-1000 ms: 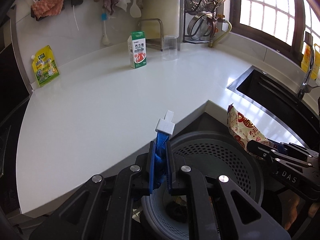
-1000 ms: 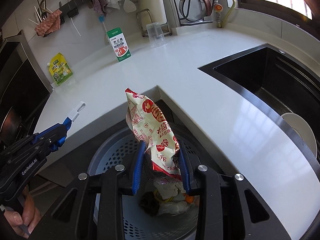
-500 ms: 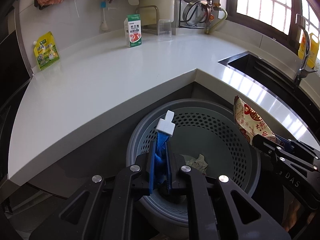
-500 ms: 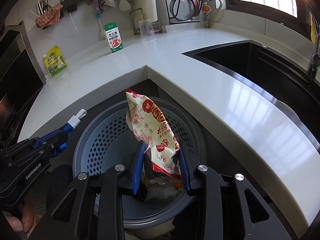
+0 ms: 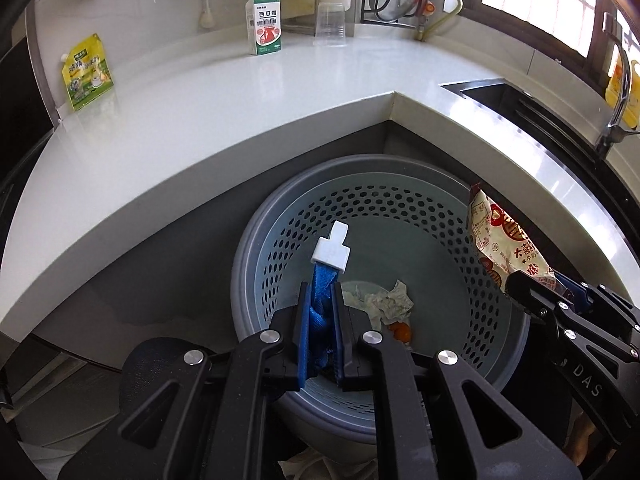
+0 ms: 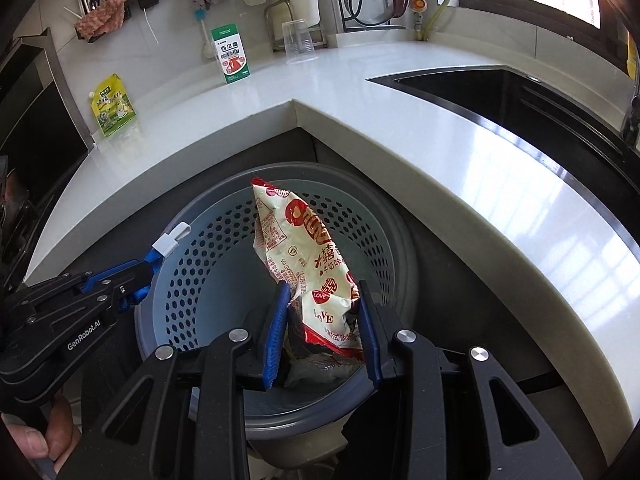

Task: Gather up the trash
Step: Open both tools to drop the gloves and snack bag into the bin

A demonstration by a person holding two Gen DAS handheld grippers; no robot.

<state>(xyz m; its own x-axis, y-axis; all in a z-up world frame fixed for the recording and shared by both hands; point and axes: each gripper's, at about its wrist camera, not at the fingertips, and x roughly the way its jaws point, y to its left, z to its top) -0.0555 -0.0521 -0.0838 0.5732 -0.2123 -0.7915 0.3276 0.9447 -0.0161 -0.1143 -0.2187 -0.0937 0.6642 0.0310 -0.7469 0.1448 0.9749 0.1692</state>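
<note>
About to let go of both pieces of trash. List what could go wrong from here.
1. The snack wrapper stands tall in the right gripper and leans toward the bin rim; it may catch there.
2. The blue-and-white item sits deep between the left gripper fingers and might snag instead of dropping.

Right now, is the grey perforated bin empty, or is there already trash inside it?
Not empty. The bin already holds crumpled paper and an orange scrap on its bottom, seen from the left wrist.
</note>
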